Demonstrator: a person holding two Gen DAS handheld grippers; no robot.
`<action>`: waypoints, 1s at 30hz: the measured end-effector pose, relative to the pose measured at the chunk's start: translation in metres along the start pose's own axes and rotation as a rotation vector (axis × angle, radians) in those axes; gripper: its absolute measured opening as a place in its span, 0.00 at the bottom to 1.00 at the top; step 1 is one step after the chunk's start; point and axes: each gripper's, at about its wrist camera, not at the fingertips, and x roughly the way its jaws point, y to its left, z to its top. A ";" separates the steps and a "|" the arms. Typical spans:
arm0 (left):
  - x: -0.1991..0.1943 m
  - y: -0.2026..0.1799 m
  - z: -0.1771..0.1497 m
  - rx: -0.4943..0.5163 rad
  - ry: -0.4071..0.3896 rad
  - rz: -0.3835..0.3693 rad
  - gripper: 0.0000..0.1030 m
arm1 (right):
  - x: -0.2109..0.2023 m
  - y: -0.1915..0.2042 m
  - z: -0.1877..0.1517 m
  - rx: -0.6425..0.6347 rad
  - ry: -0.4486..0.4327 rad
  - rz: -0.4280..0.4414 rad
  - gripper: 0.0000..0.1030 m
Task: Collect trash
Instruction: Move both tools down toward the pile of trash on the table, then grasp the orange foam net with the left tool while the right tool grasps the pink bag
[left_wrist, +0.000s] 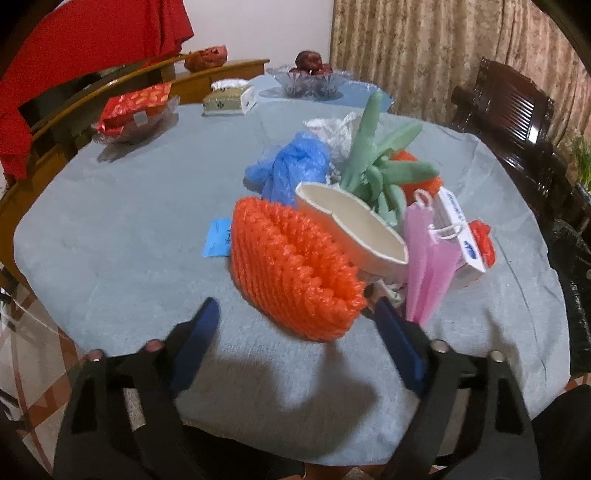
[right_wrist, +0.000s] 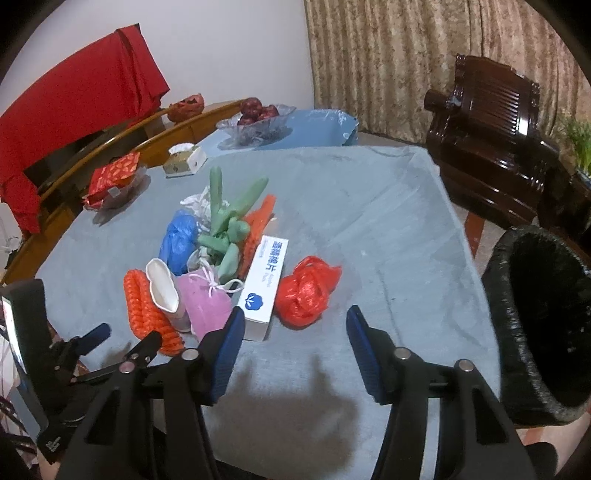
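A round table (right_wrist: 369, 229) draped in a pale blue-grey cloth held a heap of trash near its middle. Both grippers hovered above the near edge, pointing down toward the heap.

The left gripper (left_wrist: 295, 321) had its blue fingers (left_wrist: 199, 347) spread wide, with nothing pinched. An orange foam net (left_wrist: 291, 269) lay just ahead, its near end reaching between the fingertips; whether the pads touched it could not be told. Behind the net, touching it, sat a crushed white cup (left_wrist: 354, 229) lying on its side. A pink pouch (left_wrist: 428, 258) with white cords leaned against the cup's right. Farther back were a blue plastic bag (left_wrist: 291, 166), green foam strips (left_wrist: 384, 162) sticking upward, and crumpled white plastic (left_wrist: 332, 133). A small blue slip (left_wrist: 218, 236) lay flat to the left of the net.

The right gripper (right_wrist: 295, 325) also had its fingers (right_wrist: 365, 354) apart and empty above bare cloth. Just beyond them lay a white box (right_wrist: 264, 284) with blue print, and to its right, just beside it, a crumpled red bag (right_wrist: 306, 291). The left fingertip overlapped the box's near end in the view; contact was unclear.

A black-lined bin (right_wrist: 546, 321) stood off the table's right edge, its mouth open. At the table's far side were a glass fruit bowl (right_wrist: 258, 122), a tissue box (right_wrist: 184, 158) and a red packet (right_wrist: 114, 177) on a dish. A dark wooden chair (right_wrist: 491, 147) stood before patterned curtains (right_wrist: 388, 62), and red cloth (right_wrist: 74, 107) hung at the left.
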 end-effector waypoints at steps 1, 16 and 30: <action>0.002 0.001 0.000 -0.006 0.004 -0.003 0.73 | 0.004 0.001 -0.001 0.000 0.007 0.004 0.50; -0.009 0.025 0.004 -0.035 -0.069 -0.037 0.23 | 0.040 0.020 -0.005 0.018 0.058 0.048 0.47; -0.010 0.030 0.000 -0.008 -0.100 -0.009 0.19 | 0.043 0.039 -0.019 -0.005 0.085 0.102 0.43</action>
